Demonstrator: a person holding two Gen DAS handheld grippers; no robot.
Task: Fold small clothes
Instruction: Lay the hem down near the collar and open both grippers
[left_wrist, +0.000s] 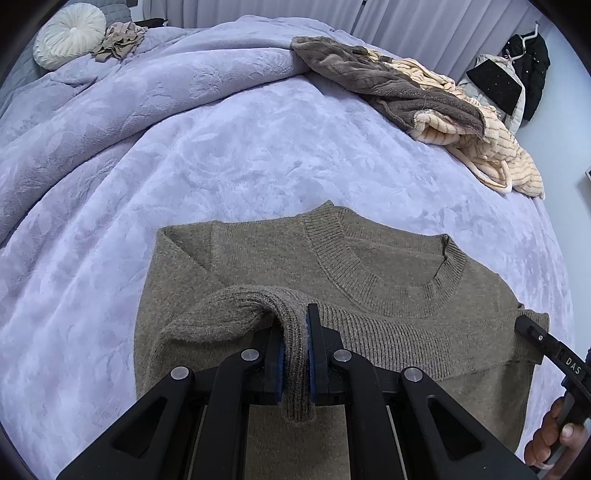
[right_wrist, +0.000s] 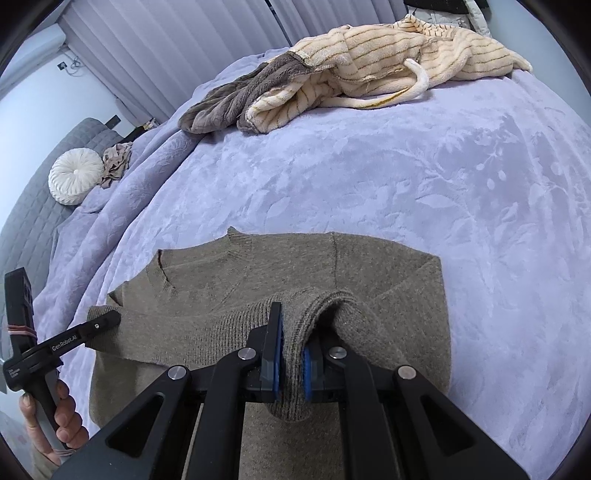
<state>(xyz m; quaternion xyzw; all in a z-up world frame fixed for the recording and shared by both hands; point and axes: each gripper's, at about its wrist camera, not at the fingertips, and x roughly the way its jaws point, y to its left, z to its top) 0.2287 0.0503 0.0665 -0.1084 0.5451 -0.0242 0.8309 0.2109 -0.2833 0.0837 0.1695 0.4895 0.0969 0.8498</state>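
A lavender blanket (left_wrist: 229, 155) covers the bed and fills the space ahead of both grippers. On it, right under and just beyond the tools, lies the olive sweater (left_wrist: 369, 266), spread flat with its collar (left_wrist: 384, 254) on the far side. Its ribbed hem (left_wrist: 424, 339) is lifted and carried over the body, stretched as a band between the two tools.

The left gripper (left_wrist: 295, 354) has its jaws pressed together on a bunched fold of that hem at the sweater's left end; the knit bulges out between the blue pads (left_wrist: 281, 365) and hangs down below them. The right gripper (right_wrist: 293, 354) is likewise clamped on the hem at the other end, with cloth squeezed between its pads (right_wrist: 306, 373). Each tool shows at the edge of the other's view, with a hand (right_wrist: 55, 417) around its grip.

Well beyond the tools, at the far edge of the bed, a cream striped fleece (right_wrist: 388, 66) and a brown fleece (right_wrist: 236, 99) lie heaped together. Far off to the left sits a round white cushion (left_wrist: 68, 35) with a crumpled beige cloth (left_wrist: 120, 38) just beside it.
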